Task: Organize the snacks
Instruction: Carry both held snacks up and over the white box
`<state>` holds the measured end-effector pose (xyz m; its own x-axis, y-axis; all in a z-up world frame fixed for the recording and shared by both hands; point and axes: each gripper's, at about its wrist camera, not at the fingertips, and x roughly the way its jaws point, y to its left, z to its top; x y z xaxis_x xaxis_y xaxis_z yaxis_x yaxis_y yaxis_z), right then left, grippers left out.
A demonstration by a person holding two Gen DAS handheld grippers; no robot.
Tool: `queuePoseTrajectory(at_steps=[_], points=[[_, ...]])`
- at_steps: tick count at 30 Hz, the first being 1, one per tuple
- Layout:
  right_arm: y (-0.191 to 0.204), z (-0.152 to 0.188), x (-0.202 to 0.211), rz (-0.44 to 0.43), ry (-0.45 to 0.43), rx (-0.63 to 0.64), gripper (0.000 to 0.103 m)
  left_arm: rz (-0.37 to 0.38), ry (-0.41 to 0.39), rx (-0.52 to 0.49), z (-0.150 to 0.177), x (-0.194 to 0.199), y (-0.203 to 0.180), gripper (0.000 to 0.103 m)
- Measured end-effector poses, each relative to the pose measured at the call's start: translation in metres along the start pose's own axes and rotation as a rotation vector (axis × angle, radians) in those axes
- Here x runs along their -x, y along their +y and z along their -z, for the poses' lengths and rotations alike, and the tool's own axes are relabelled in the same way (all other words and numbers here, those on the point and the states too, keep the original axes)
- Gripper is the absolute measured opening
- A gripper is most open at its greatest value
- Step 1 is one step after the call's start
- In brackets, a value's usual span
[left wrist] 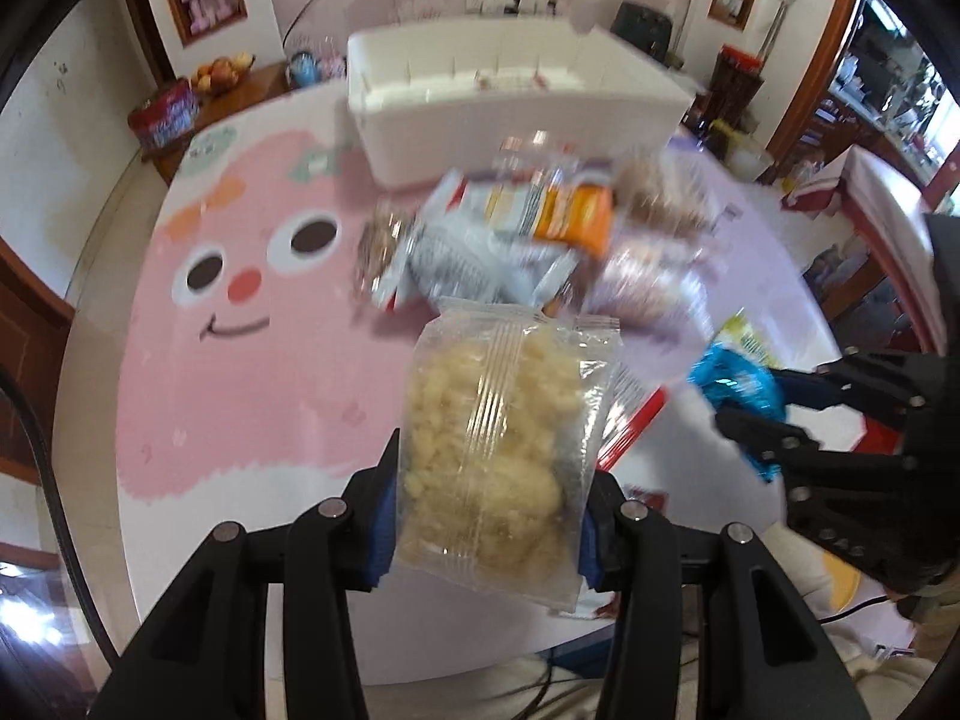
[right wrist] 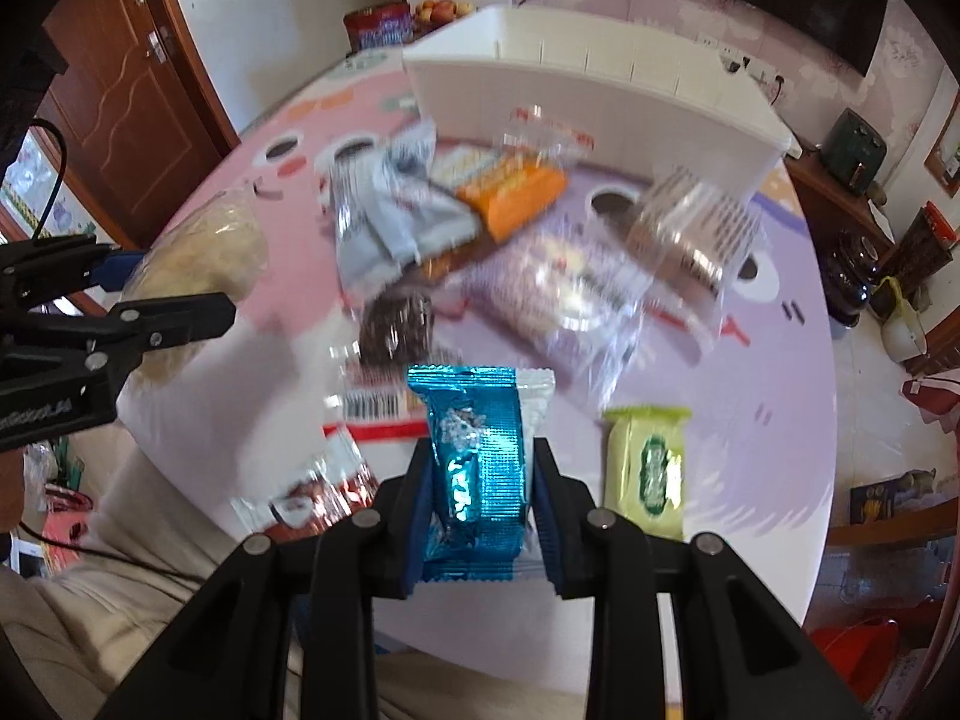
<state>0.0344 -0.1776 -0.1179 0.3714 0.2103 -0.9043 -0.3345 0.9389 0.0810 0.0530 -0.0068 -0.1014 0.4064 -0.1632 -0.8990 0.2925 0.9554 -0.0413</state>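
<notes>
Both claws are loaded, and everything now hangs on where the white box (left wrist: pixel 522 90) sits relative to them: straight ahead, across the round table (left wrist: pixel 180 360), beyond the loose heap of snacks (left wrist: pixel 510 234).

The left gripper (left wrist: pixel 489 510) is pinching a clear bag of pale puffed snack (left wrist: pixel 492 420) by its lower part; the bag stands up out of the jaws, its long axis pointing toward the box. The right gripper (right wrist: pixel 483 516) is clamped the same way on a blue foil packet (right wrist: pixel 474 456), also upright and aimed boxward. Both packs appear clear of the tabletop.

From the box, the heap lies just in front of its near wall, the two held packs further back toward the person's side, and a green packet (right wrist: pixel 648 468) rests on the table beside the right claw. Neither hand looks plainly nearer the box — I'd guess both must carry forward over the heap and clear the near wall before letting go. Inside, the box shows divider slots, but which compartment suits which pack I cannot tell.
</notes>
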Motion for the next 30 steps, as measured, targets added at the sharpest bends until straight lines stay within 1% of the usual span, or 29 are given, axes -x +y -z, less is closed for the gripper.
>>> queuePoseTrajectory(at_steps=[5, 10, 13, 22, 30], points=[[-0.005, -0.015, 0.021, -0.007, -0.072, -0.021, 0.030, 0.040, -0.067, -0.017, -0.017, 0.026, -0.012, 0.045], [-0.014, -0.033, 0.044, -0.004, -0.146, -0.033, 0.030, 0.059, -0.103, -0.020, -0.040, 0.036, -0.017, 0.045], [-0.021, -0.051, 0.059, 0.014, -0.196, -0.040, 0.030, 0.060, -0.123, -0.015, -0.058, 0.041, -0.015, 0.045], [-0.047, -0.104, 0.103, 0.079, -0.347, -0.068, 0.030, -0.019, -0.241, -0.025, -0.114, 0.067, -0.010, 0.045], [-0.072, -0.163, 0.133, 0.122, -0.466, -0.115, 0.030, -0.078, -0.312, -0.008, -0.176, 0.076, -0.004, 0.045]])
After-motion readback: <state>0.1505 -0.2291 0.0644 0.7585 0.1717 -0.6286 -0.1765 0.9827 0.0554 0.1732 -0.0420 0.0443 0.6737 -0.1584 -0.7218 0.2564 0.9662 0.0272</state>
